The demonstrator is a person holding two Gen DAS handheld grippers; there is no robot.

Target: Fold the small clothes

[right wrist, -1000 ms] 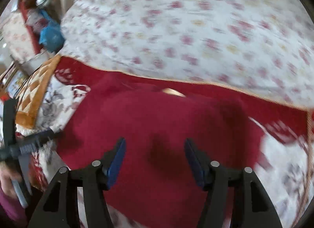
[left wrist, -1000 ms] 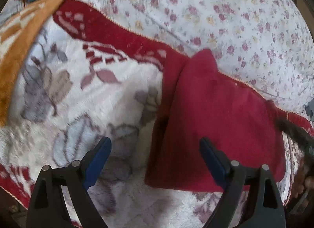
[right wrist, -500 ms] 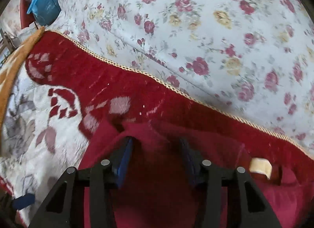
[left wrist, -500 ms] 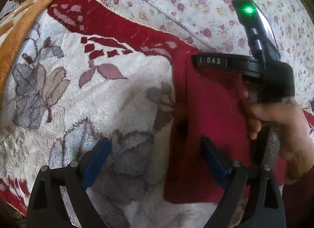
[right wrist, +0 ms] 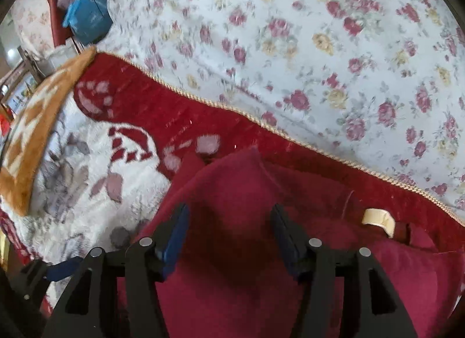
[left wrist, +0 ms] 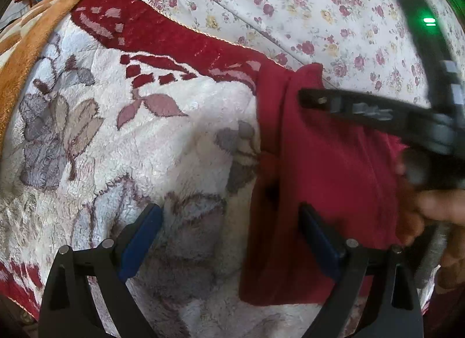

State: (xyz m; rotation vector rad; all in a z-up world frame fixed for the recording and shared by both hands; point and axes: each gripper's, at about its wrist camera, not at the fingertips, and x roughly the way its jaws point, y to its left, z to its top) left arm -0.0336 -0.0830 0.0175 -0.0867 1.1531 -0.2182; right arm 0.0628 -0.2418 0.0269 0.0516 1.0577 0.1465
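A small dark red garment [left wrist: 325, 163] lies folded on a fluffy white blanket with a red border [left wrist: 145, 149]. My left gripper [left wrist: 229, 239] is open just above the blanket, its right finger at the garment's left edge. In the right wrist view the garment [right wrist: 232, 265] fills the lower middle, with a cream neck label [right wrist: 377, 220] at the right. My right gripper [right wrist: 228, 233] is open, its jaws apart over the garment's upper left part, holding nothing. The right gripper's body [left wrist: 407, 117] and the hand holding it show over the garment in the left wrist view.
A white bedsheet with small roses [right wrist: 319, 47] lies beyond the blanket's gold-corded edge. An orange and cream cushion [left wrist: 26, 47] sits at the left. A blue bag [right wrist: 87, 15] and clutter stand at the far left beyond the bed.
My right gripper has pulled back and up from the garment's far corner, its jaws opening wider. My left gripper has hardly moved and stays open.
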